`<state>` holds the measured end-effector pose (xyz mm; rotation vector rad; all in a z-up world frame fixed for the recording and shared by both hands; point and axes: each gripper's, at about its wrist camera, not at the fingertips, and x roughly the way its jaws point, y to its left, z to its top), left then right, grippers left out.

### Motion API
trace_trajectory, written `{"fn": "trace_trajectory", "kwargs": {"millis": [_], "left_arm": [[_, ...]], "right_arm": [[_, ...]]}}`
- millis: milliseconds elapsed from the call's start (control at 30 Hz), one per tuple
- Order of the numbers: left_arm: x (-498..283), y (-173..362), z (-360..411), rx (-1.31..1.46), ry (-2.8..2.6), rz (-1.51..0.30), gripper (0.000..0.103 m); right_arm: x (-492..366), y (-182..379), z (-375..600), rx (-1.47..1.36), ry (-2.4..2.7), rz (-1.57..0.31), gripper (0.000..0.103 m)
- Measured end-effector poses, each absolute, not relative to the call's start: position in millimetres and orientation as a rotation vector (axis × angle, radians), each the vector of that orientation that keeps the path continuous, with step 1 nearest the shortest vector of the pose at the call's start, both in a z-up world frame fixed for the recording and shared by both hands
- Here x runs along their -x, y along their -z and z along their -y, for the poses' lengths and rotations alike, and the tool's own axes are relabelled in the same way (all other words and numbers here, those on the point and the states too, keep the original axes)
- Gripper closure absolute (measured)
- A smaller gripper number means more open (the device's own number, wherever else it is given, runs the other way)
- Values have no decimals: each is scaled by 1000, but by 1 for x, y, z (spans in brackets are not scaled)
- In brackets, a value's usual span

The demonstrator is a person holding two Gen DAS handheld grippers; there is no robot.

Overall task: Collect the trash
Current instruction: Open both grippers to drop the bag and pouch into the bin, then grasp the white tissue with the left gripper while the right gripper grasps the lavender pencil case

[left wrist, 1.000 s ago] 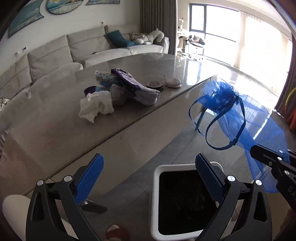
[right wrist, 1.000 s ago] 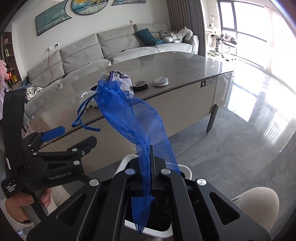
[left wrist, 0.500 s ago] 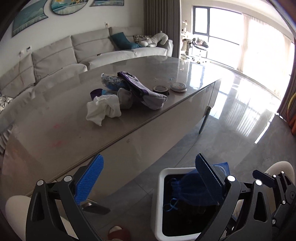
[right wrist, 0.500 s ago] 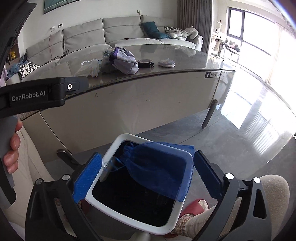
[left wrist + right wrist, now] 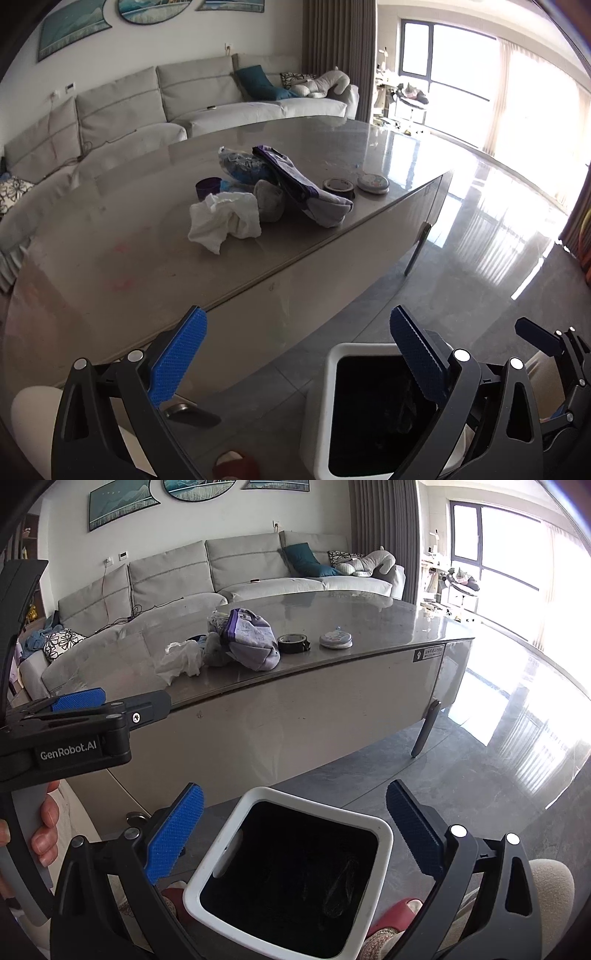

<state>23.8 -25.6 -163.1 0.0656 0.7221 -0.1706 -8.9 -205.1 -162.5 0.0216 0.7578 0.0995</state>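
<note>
The right tool (image 5: 293, 830) hangs at the bottom of its view with its blue-padded jaws spread wide and nothing between them; they have just been opening. Directly beneath sits the white-rimmed square waste bin (image 5: 384, 834) with a black liner, on the grey tiled floor; its inside is too dark to tell what lies there. The left tool (image 5: 295, 354) is likewise wide open and empty, low in its own frame, over the near edge of the bench.

Further out, the long grey stone-topped bench (image 5: 110, 266) carries the rest of the trash in a cluster at centre frame: a crumpled white paper tissue (image 5: 225, 219), a lilac-and-purple plastic bag (image 5: 306, 188), a clear crinkled wrapper with blue print (image 5: 240, 166) behind it, and a small purple cup (image 5: 208, 186). A black tape roll (image 5: 338, 184) and a round white tin (image 5: 373, 182) lie just to the right (probably not trash).

The drop step looks finished. Next, one tool should reach up to the bench and close on the tissue, the nearest piece.
</note>
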Motion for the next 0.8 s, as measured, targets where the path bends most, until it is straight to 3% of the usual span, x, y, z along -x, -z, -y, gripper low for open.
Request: {"fn": "trace_trajectory", "kwargs": {"millis": [800], "left_arm": [[-150, 155, -38, -69, -5, -708, 5]], "right_arm": [[-121, 103, 153, 108, -217, -568, 5]]}}
